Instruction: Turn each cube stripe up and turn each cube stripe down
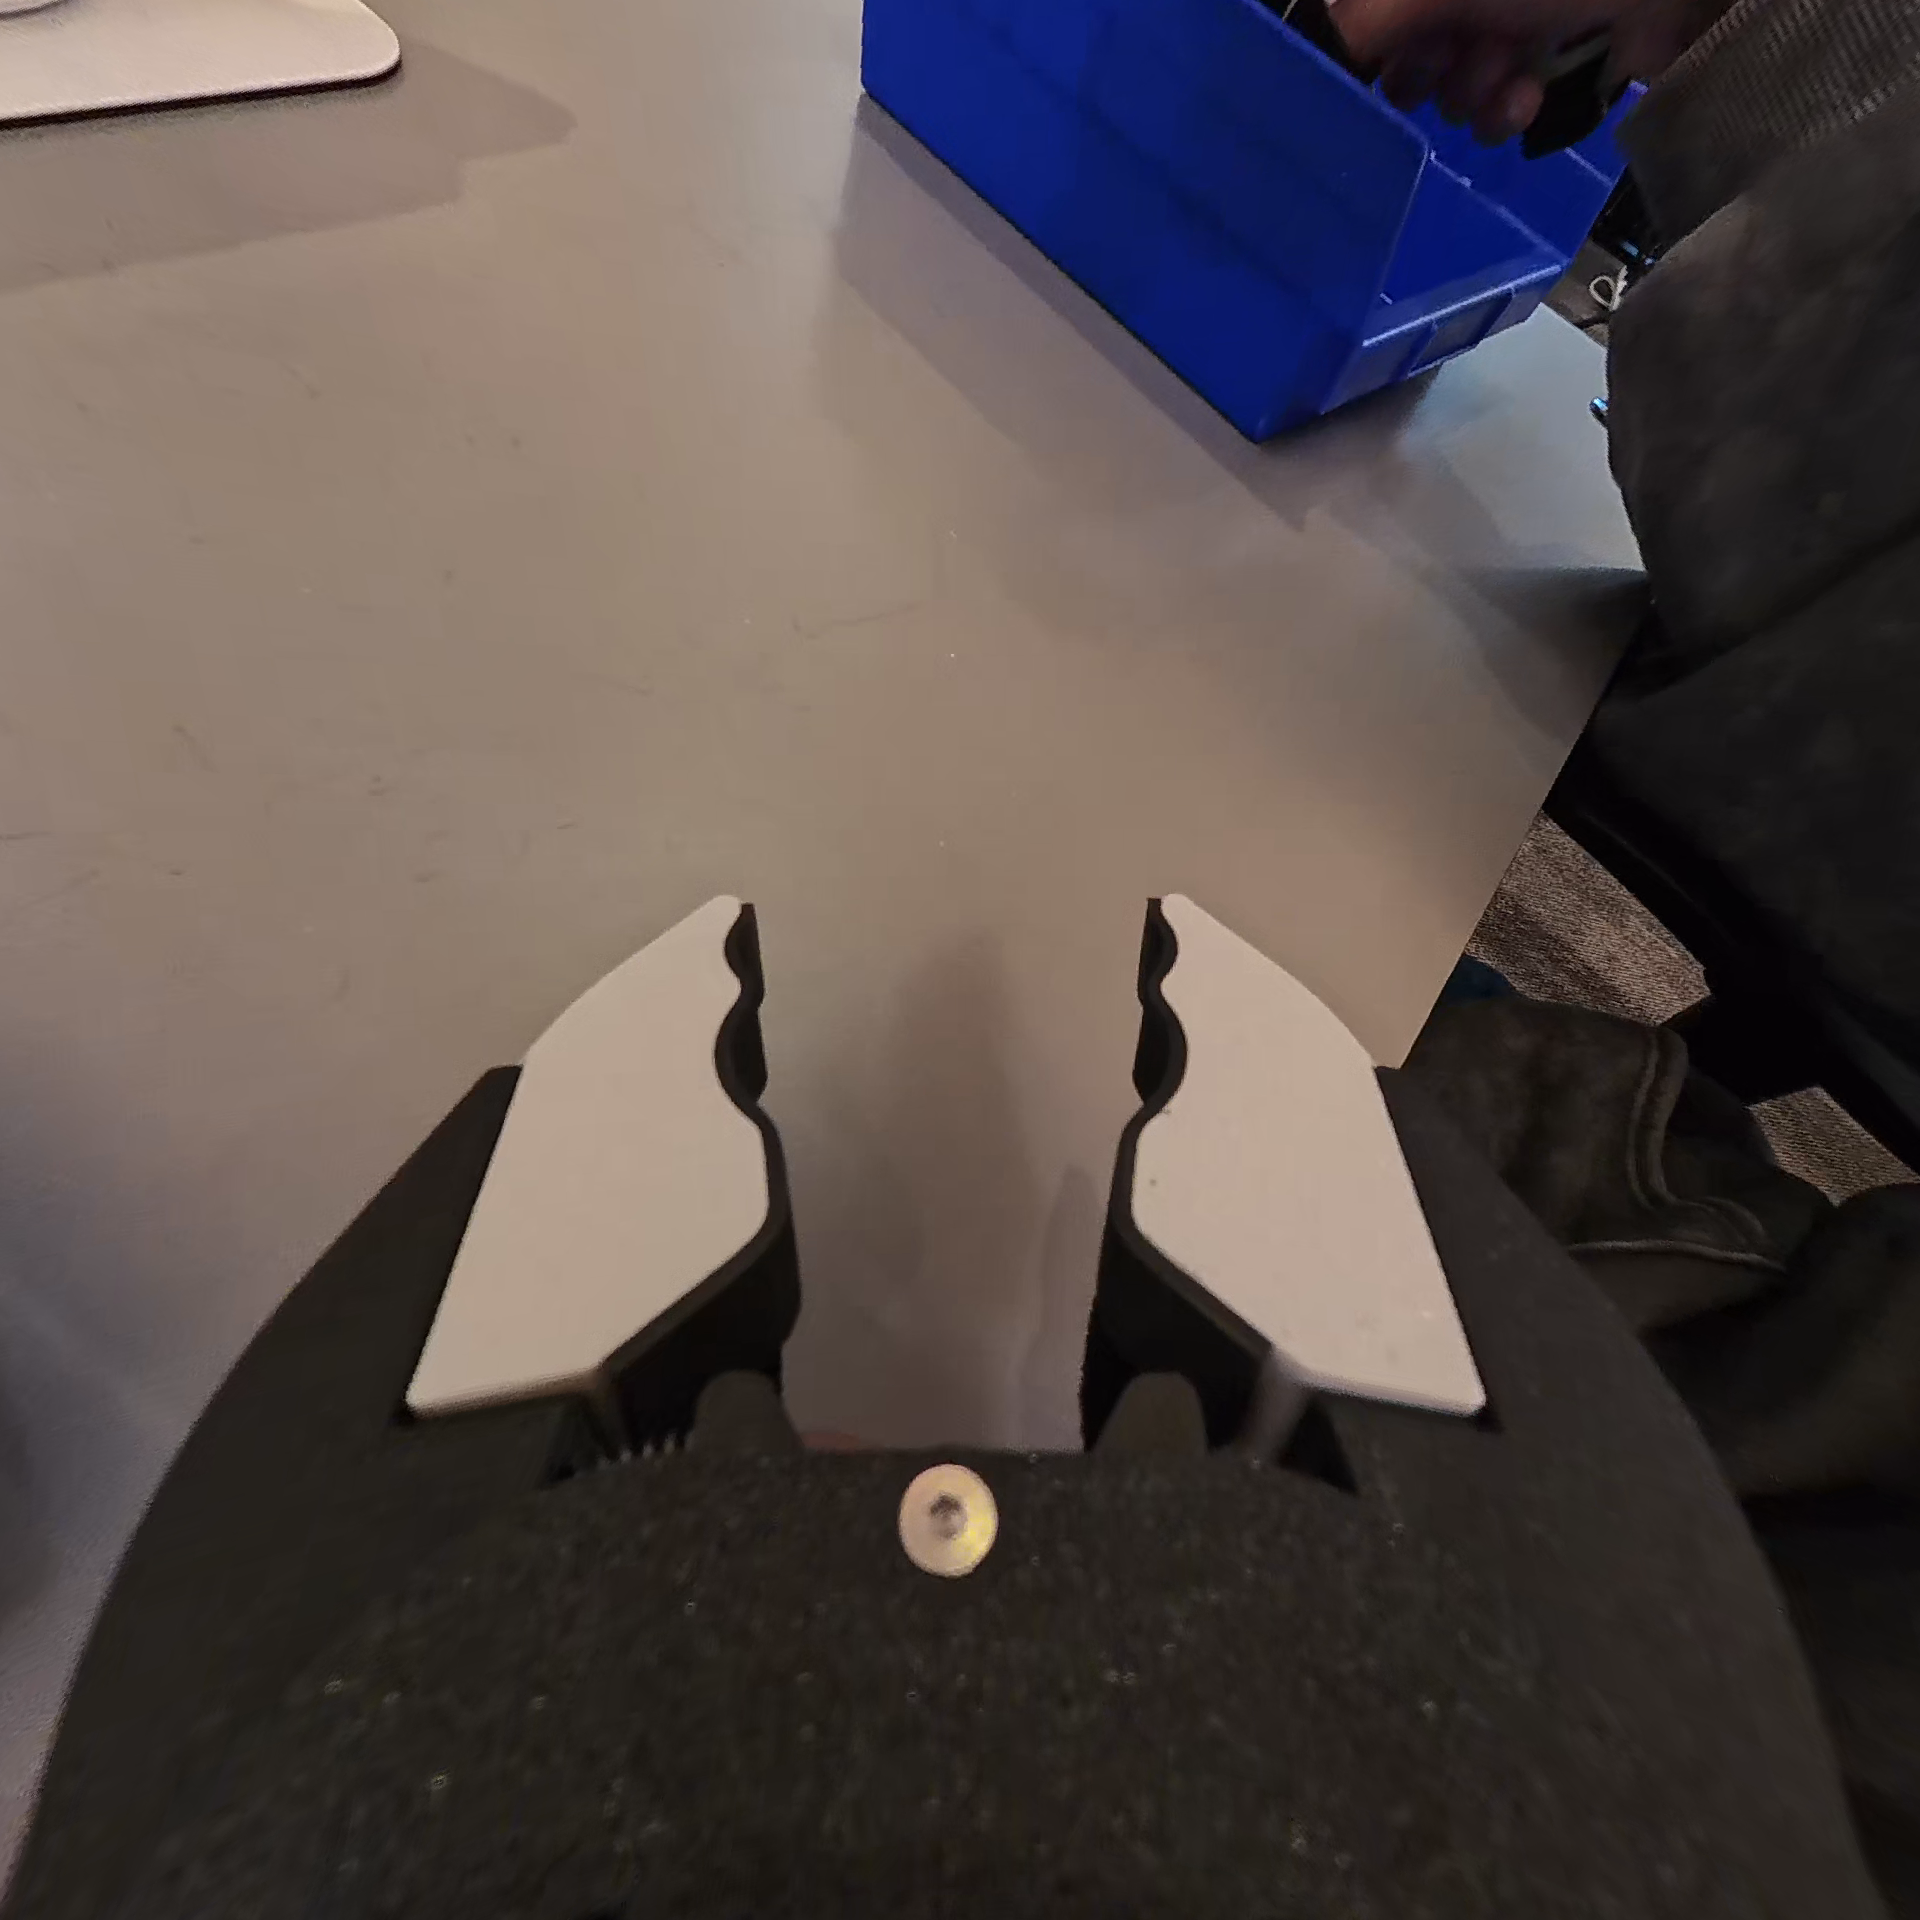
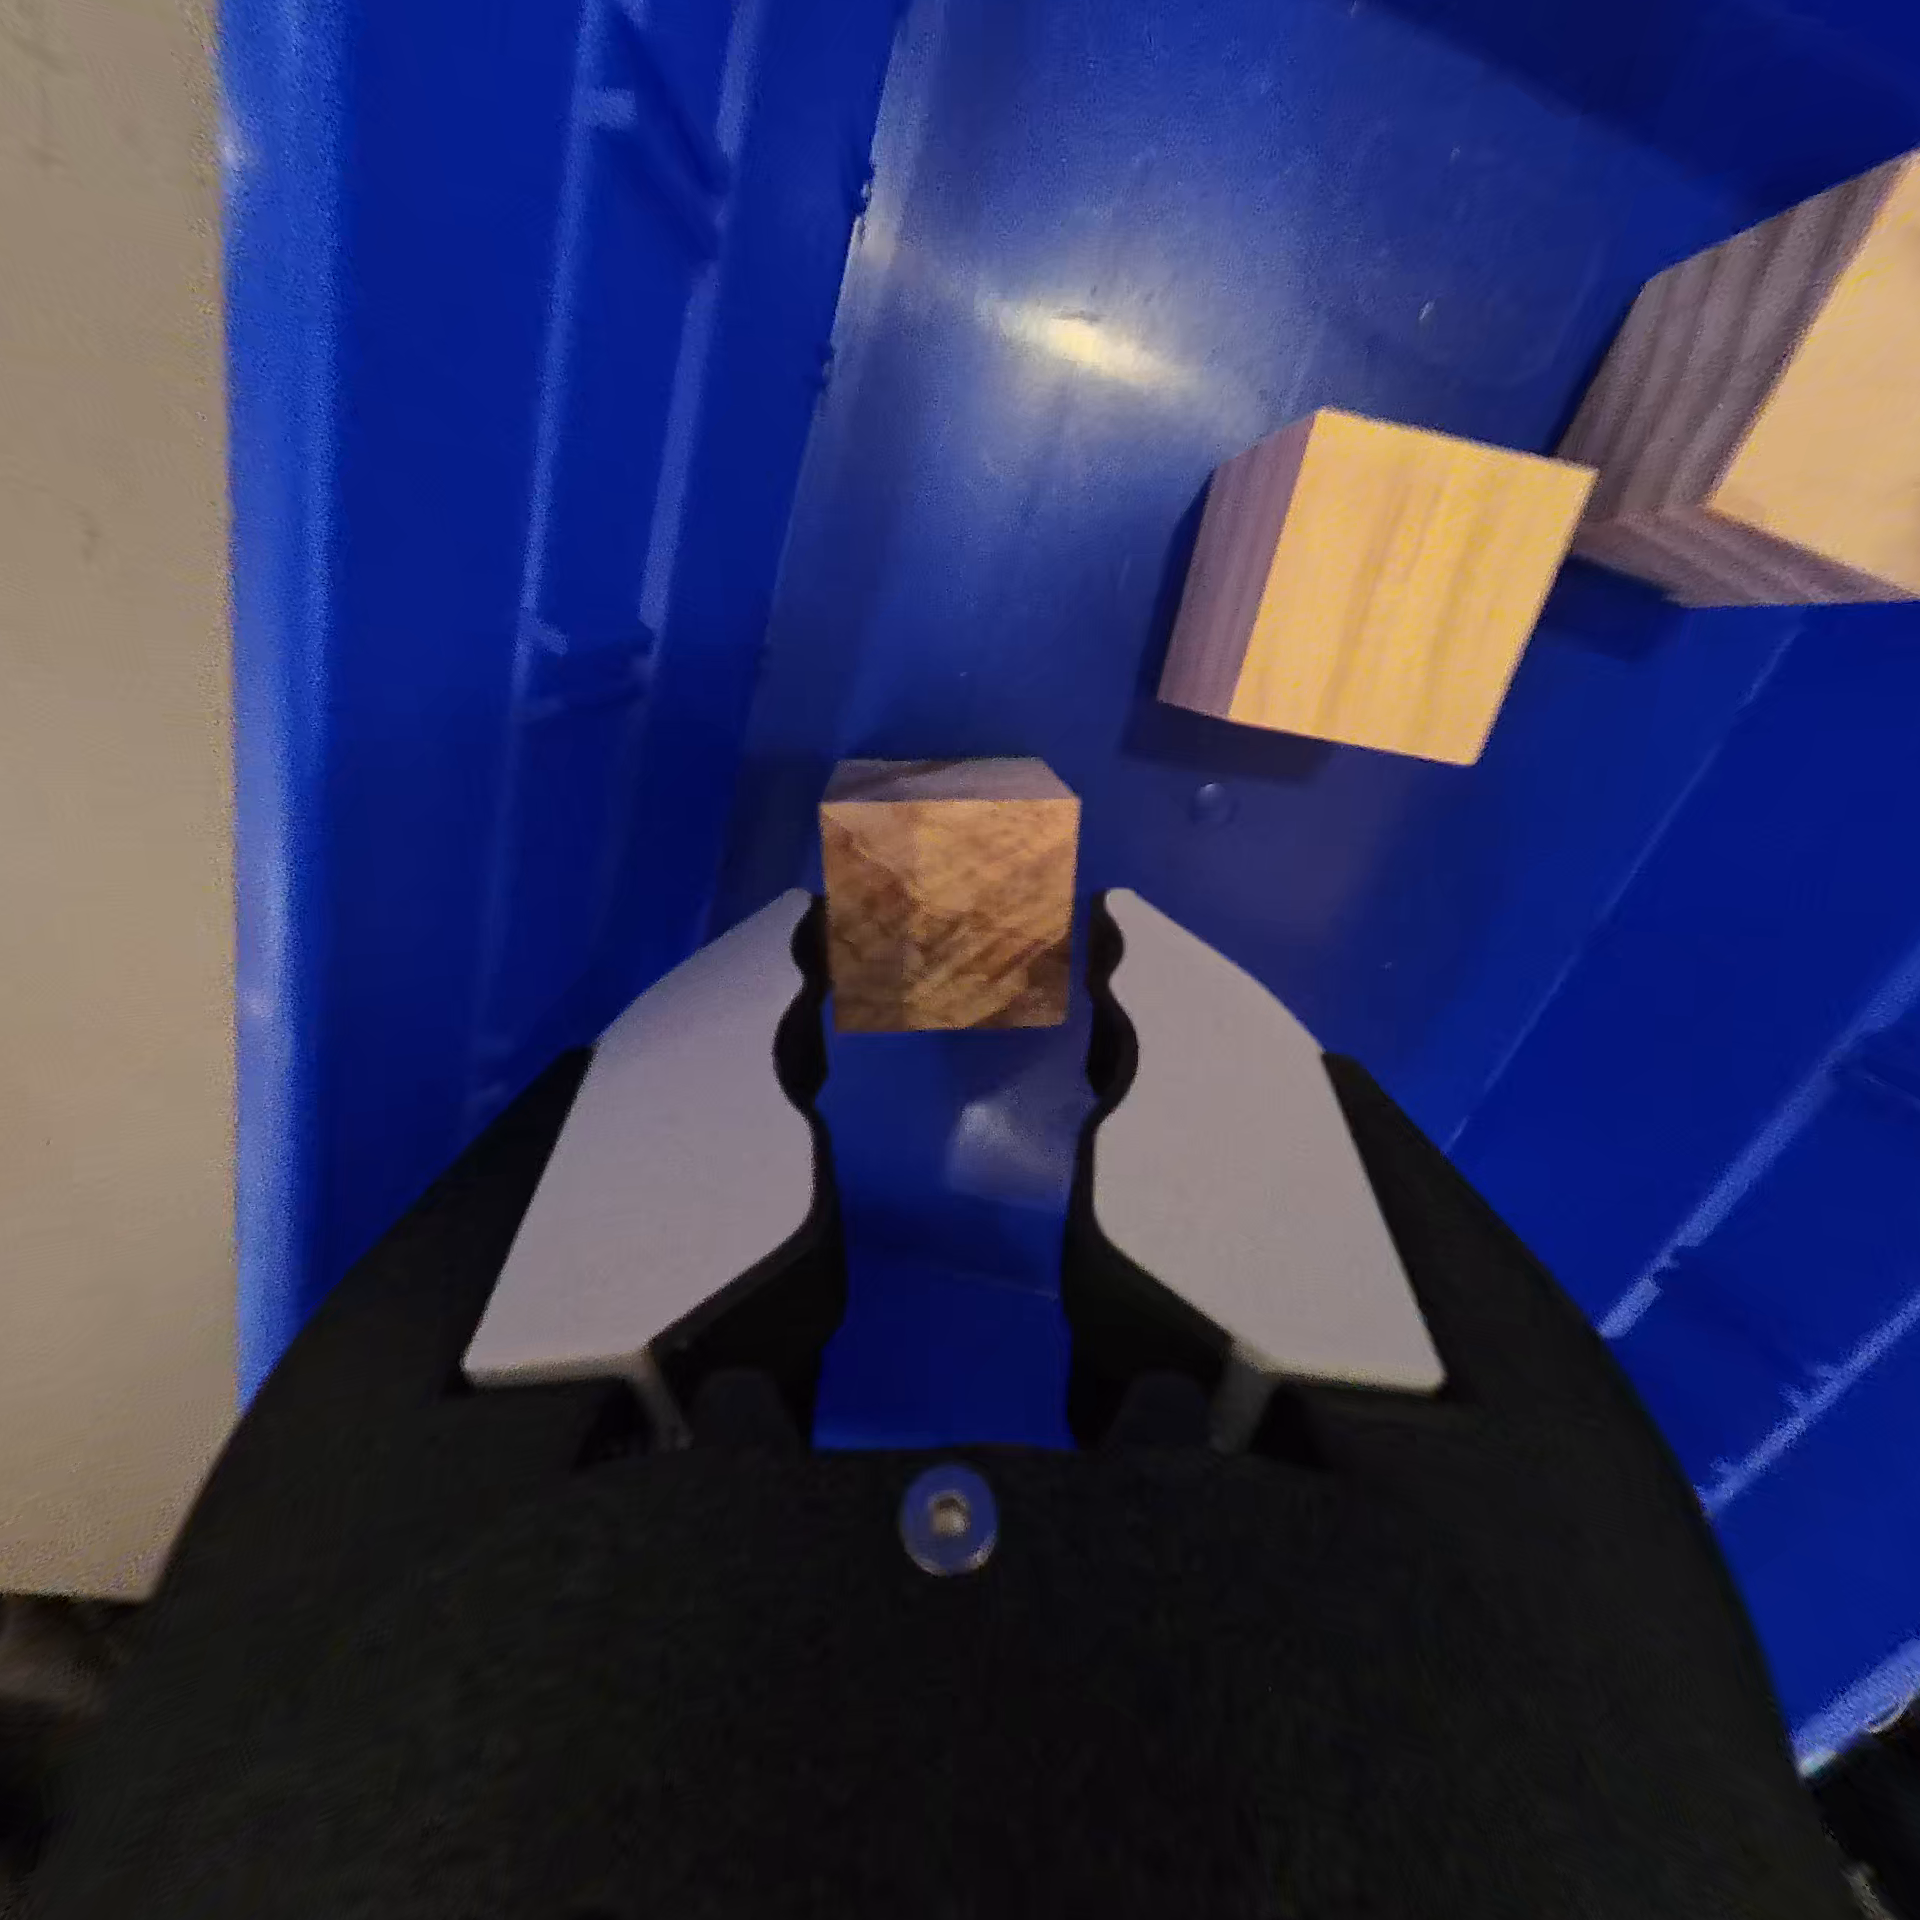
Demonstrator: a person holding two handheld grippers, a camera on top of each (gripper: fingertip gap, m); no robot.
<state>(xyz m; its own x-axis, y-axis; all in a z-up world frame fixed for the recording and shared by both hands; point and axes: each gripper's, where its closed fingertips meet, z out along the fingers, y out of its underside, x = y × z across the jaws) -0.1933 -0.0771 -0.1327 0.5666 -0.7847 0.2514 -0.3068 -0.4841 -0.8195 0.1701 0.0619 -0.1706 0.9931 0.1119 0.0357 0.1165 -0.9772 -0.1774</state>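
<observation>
Right claw (image 2: pixel 948 940) reaches down into the blue plastic bin (image 2: pixel 644 520) with its jaws parted a little wider than the small dark-grained wooden cube (image 2: pixel 948 914) that sits just ahead of and between its tips. Neither pad seems to press on the wood yet; the left tip looks almost touching, the right one shows a thin gap. Two larger pale wooden cubes lie further ahead to the right: the nearer pale cube (image 2: pixel 1371 592) and, beyond it at the frame edge, the far pale cube (image 2: pixel 1766 416), both clear of the jaws.

Doing this step well probably means pushing forward a touch so the flat sides of the small cube sit deeper against the wavy pads, centred, then closing squarely on two opposite faces. A corner grip would likely let it twist during the turn. The bin wall stands close on the left, so the roll is best made after lifting slightly off the floor of the bin.

Left claw (image 1: pixel 951 925) hovers over the bare grey worktop (image 1: pixel 520 623), jaws well apart and holding nothing, with the bin ahead to its right.
</observation>
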